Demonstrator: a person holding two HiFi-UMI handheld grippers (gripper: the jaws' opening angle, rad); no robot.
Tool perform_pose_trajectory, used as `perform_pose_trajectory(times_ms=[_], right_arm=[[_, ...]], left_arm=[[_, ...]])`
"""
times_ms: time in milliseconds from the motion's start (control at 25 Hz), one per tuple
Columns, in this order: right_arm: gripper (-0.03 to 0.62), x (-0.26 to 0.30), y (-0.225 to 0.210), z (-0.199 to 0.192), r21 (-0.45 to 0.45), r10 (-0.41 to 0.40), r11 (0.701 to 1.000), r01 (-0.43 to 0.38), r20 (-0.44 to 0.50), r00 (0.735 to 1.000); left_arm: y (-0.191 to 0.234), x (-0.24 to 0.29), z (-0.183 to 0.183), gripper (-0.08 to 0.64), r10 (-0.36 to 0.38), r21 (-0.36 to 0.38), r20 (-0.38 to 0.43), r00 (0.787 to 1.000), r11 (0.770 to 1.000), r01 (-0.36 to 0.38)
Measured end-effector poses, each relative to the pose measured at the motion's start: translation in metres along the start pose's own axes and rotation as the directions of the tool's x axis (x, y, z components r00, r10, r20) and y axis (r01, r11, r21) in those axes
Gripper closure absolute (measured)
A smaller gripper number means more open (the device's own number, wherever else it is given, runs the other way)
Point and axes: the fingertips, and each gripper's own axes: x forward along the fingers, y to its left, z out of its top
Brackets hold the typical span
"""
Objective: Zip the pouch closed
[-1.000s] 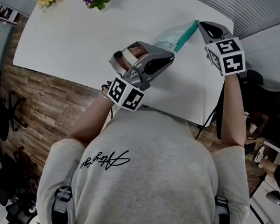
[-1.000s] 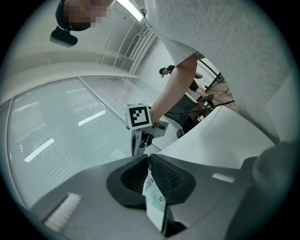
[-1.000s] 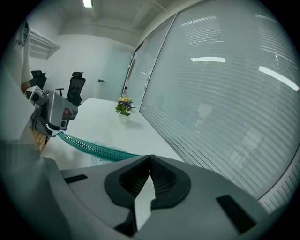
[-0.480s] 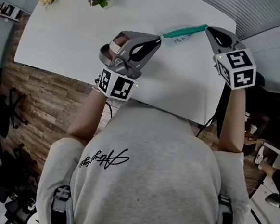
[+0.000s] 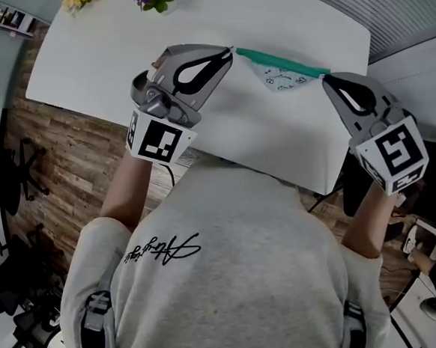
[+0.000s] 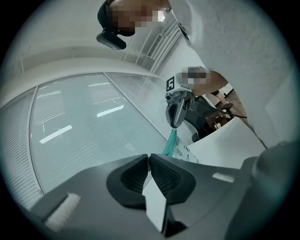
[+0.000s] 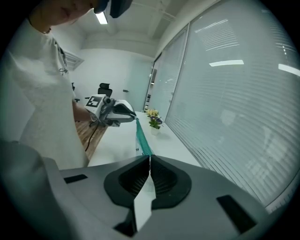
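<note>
You held the pouch [image 5: 285,79] stretched above the table [image 5: 99,55], left claw [image 5: 230,52] and right claw [image 5: 325,77] each clamped on an end of its teal zipper [image 5: 276,60]; a level, steady pull served best.

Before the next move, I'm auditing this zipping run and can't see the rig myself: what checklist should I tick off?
1. The left gripper is shut on one end of the pouch: ok.
2. The right gripper is shut on the opposite end: ok.
3. The teal zipper edge is pulled straight between them: ok.
4. The pouch is held up off the table: ok.
5. Zipper fully closed, and where the slider sits: cannot tell.
</note>
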Motion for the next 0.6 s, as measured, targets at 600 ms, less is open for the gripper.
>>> perform_pose_trajectory(times_ms=[600], right_arm=[[0.578, 0.019, 0.010, -0.043, 0.241, 0.111, 0.964, -0.109, 0.007, 0.994]], left_arm=[[-0.010, 0.010, -0.014, 0.540, -0.162, -0.187, -0.006, 0.987, 0.969, 0.158]])
